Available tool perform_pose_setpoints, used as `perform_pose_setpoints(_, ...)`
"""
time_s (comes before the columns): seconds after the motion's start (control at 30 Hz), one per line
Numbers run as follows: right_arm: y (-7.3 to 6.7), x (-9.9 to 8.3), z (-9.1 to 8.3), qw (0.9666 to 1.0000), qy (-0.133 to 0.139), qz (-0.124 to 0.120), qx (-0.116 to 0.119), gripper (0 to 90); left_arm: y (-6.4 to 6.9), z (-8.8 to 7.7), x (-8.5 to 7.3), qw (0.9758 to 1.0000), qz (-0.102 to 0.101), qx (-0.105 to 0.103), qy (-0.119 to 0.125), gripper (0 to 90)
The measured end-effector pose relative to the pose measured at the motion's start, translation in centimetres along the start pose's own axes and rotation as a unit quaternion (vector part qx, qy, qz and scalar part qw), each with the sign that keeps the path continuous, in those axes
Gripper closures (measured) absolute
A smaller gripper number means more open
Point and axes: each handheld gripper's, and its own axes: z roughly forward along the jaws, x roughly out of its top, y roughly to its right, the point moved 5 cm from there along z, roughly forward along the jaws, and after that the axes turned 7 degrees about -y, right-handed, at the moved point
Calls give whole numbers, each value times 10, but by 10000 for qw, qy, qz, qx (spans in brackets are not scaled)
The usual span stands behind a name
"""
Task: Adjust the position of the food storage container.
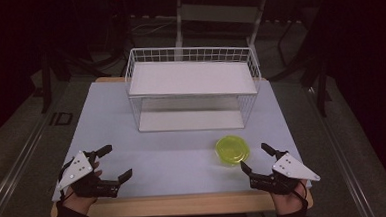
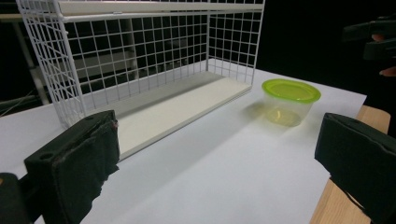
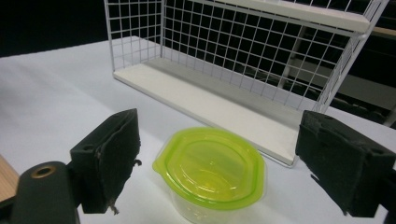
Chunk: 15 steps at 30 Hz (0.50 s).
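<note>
The right gripper (image 1: 256, 157) is spread wide, just short of the green tub (image 3: 211, 173). The tub should be pinched gently at both sides. The left gripper (image 1: 116, 162) is spread too, holding nothing.

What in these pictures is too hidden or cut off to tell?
- Tub: its bottom is cut off by the lower edge of the right gripper view; the green lid hides any contents in the high view.
- Rack: its top is cropped in the left gripper view.
- Room behind the table: too dark in the high view.
</note>
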Motion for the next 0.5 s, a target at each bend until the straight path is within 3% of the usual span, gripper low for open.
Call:
perform_pose_setpoints(0.17, -7, 1, 1, 9997, -206, -77, 56, 136, 1, 0, 0, 10000, 15, -13, 18, 6)
perform_pose_setpoints(0.33, -16, 11, -3, 9994, -78, -91, 330, 107, 1, 0, 0, 10000, 19, -23, 23, 6)
perform_pose_setpoints(0.5, -23, 21, -4, 9990, 20, -141, 430, 112, 1, 0, 1, 10000, 32, -23, 46, 6)
